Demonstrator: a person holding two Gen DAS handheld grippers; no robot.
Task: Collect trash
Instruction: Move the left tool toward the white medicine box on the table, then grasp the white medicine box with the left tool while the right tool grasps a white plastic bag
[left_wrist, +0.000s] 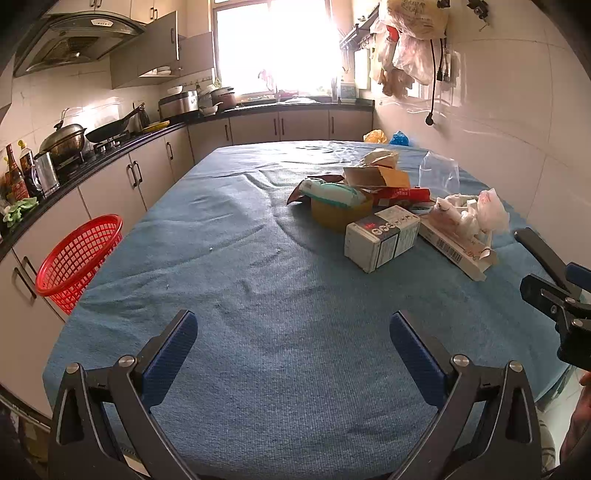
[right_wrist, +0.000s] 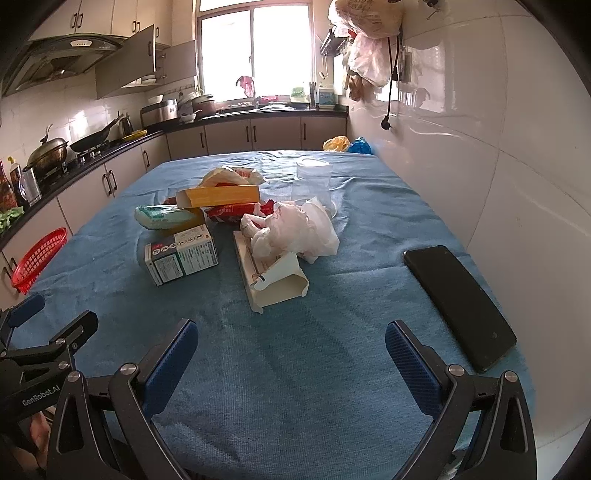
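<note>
**Trash heaped mid-table, both grippers empty**

A blue-clothed table (right_wrist: 295, 369) fills most of the kitchen. Off its left edge, down by the cabinets, sits a red basket (left_wrist: 79, 258), the likely place for the trash, though that is my guess. A black phone (right_wrist: 460, 306) lies flat near the right edge, close to the wall.

The trash is piled toward the far middle of the table: a yellow box (right_wrist: 218, 195) on top of red wrappers, a green-white pack (right_wrist: 166, 218), a white carton (right_wrist: 181, 254) nearest the left side, a long flat box (right_wrist: 269, 280) with a crumpled bag (right_wrist: 291, 229) lying on it, and a clear cup (right_wrist: 314, 181) behind.

The left gripper (left_wrist: 293, 339) and right gripper (right_wrist: 291, 343) both hover over bare cloth short of the pile, jaws spread wide, holding nothing.

Risks as I see them: the bag is limp and may slip or drag the box; the cup could tip if bumped; the phone could be swept up by mistake; fingers pressed low could snag the cloth.
</note>
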